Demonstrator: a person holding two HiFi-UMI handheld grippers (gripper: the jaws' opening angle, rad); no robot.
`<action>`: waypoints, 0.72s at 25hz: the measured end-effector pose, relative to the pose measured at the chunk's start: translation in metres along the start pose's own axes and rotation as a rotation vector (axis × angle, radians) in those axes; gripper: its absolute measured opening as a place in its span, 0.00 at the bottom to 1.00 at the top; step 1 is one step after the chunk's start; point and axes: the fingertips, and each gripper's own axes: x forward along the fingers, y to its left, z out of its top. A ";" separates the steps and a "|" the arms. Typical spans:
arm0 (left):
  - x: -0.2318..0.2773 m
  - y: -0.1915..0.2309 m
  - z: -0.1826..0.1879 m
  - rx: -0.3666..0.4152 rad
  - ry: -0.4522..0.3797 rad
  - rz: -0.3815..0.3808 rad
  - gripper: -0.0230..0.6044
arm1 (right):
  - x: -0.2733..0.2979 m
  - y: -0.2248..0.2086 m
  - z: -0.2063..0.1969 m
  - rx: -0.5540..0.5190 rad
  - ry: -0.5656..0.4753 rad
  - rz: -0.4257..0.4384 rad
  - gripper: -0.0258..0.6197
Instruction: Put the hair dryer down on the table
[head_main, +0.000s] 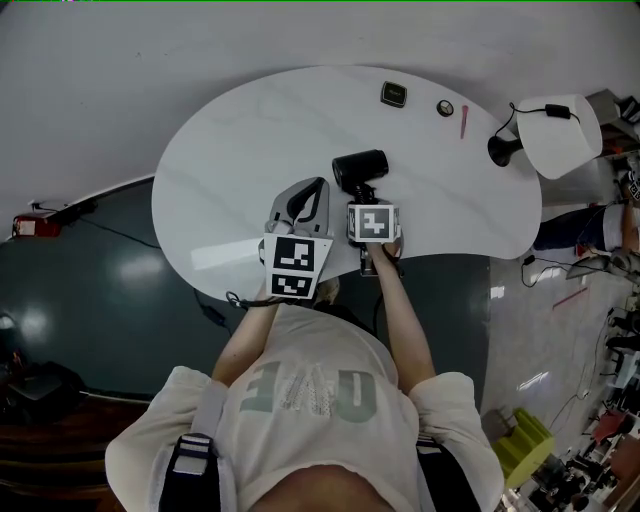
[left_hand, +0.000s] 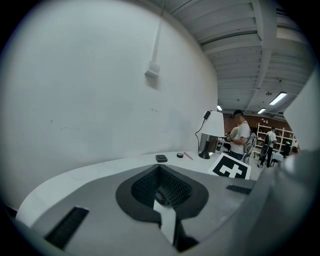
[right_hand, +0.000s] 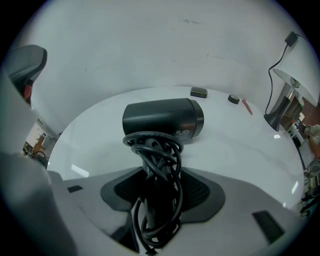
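Observation:
A black hair dryer (head_main: 360, 170) with its cord wound round the handle lies with its barrel sideways, low over the white table (head_main: 250, 140); whether it touches the top I cannot tell. My right gripper (head_main: 369, 197) is shut on the handle, which runs between its jaws (right_hand: 156, 200) with the barrel (right_hand: 162, 120) just beyond the tips. My left gripper (head_main: 303, 205) hovers beside it on the left, open, with nothing between its jaws (left_hand: 165, 192).
At the far side of the table lie a small black box (head_main: 393, 94), a round cap (head_main: 445, 108) and a red pen (head_main: 463, 122). A white-shaded lamp (head_main: 550, 135) stands at the right end. People (left_hand: 240, 137) stand in the background. The table's front edge is under my forearms.

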 end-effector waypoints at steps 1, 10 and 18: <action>0.000 0.001 0.000 -0.001 0.000 0.000 0.05 | 0.000 0.001 0.000 0.003 -0.001 0.002 0.39; -0.006 0.007 -0.001 -0.031 -0.009 0.001 0.05 | 0.001 0.002 0.000 -0.077 -0.023 -0.019 0.48; -0.009 0.006 0.000 -0.031 -0.001 0.009 0.05 | -0.029 0.006 0.020 -0.023 -0.144 0.049 0.51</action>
